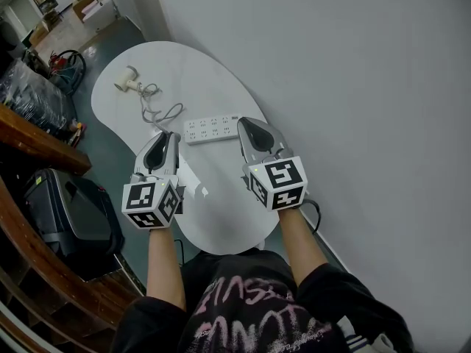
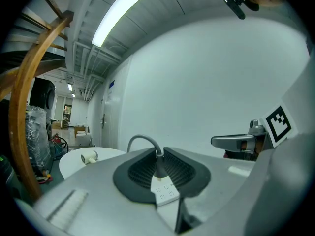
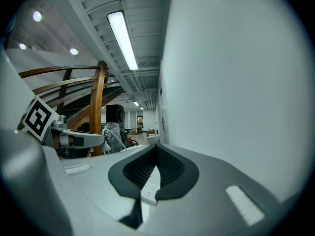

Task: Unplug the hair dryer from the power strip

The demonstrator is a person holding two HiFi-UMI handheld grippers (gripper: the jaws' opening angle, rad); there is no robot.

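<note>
Both grippers are level above the near half of the white table.

- Hair dryer: lies on its side at 11 o'clock on the table, well apart from both grippers. It is small and cream-coloured.
- Cord: grey, runs from the dryer in loose loops toward 5 o'clock, ending near the strip's left end.
- Left gripper: jaws are closed together with nothing pinched. It hovers just off the strip's left end, clear of it.
- Power strip: white, lies flat at table centre, between the two gripper tips.
- Plug: in the left gripper view a grey plug stands upright on the strip, its lead arching off to the dryer's side. I read this as the dryer's plug seated in the strip. The head view is too small to confirm it.
- Right gripper: jaws are fully closed and empty. Its tip is over the strip's right end.

Handling judgement:
- The plug body is rigid moulded plastic, smooth, and probably held only by pin friction.
- The best hold is across its sides, low on the body, drawing straight out.
- The cord is limp and gives no purchase, and tugging it would strain the joint.
- The strip looks light and will likely lift or skid on the slick top unless it is pinned down.
</note>
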